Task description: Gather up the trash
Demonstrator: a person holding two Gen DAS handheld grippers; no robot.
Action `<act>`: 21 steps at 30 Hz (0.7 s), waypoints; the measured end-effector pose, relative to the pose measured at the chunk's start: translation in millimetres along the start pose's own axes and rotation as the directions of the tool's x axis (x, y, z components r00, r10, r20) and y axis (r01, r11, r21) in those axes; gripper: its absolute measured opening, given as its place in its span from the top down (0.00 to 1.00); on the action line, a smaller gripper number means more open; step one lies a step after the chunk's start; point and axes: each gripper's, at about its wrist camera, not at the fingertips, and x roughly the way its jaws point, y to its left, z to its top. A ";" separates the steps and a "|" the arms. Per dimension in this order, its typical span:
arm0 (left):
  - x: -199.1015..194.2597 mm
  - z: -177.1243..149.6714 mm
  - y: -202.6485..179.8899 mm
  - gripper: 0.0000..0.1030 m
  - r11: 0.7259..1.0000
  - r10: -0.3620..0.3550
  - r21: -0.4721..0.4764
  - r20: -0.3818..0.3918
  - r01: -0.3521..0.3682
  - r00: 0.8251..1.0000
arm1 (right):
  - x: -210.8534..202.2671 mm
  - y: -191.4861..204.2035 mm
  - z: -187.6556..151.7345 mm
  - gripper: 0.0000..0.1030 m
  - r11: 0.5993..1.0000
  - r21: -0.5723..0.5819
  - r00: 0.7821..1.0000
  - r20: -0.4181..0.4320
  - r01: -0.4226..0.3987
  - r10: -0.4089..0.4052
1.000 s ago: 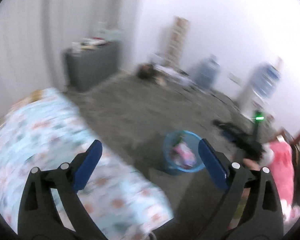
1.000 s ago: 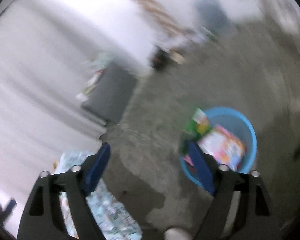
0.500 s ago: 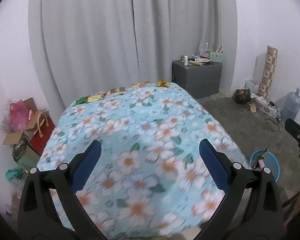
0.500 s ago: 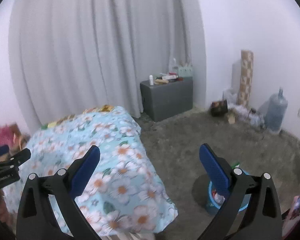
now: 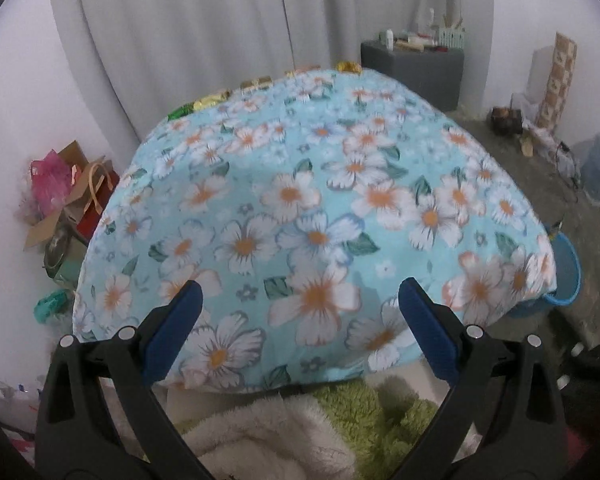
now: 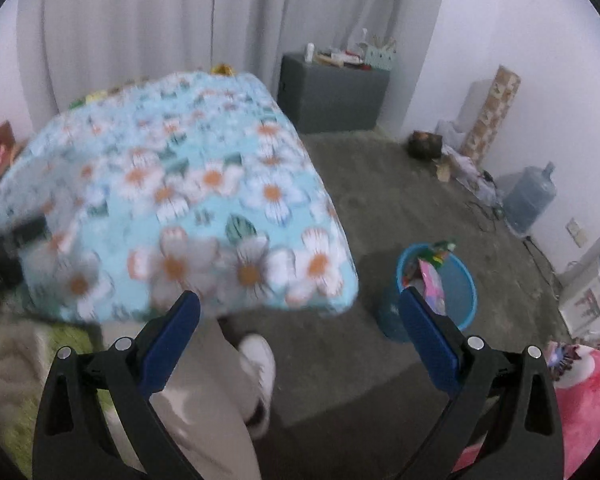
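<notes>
Two grippers, both empty with blue pads spread wide: the left gripper point(image 5: 298, 328) faces one floral bed point(image 5: 320, 216); the right gripper point(image 6: 298, 328) points toward the floor. Along the bed's far edge lie about four small wrappers point(image 5: 210, 100), green and gold, crumpled. One blue basin point(image 6: 458, 284) stands on the floor just beside the bed's corner, holding pink and green packets point(image 6: 430, 276).
</notes>
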 end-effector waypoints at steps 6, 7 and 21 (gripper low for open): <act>5.7 3.5 -7.0 0.09 0.999 -0.046 0.005 -0.035 0.046 0.998 | 0.0 -10.7 0.8 0.06 0.999 0.027 0.999 0.004 0.032 -0.032; 3.5 6.8 -8.4 0.09 0.998 -0.063 0.000 -0.042 0.063 0.997 | -0.1 -13.1 1.4 0.06 0.999 0.028 0.999 0.006 0.042 -0.043; -4.0 16.1 -16.1 0.09 0.993 -0.114 -0.034 -0.040 0.113 0.993 | 1.2 -41.9 -2.8 0.06 0.989 0.111 0.995 -0.005 0.096 -0.096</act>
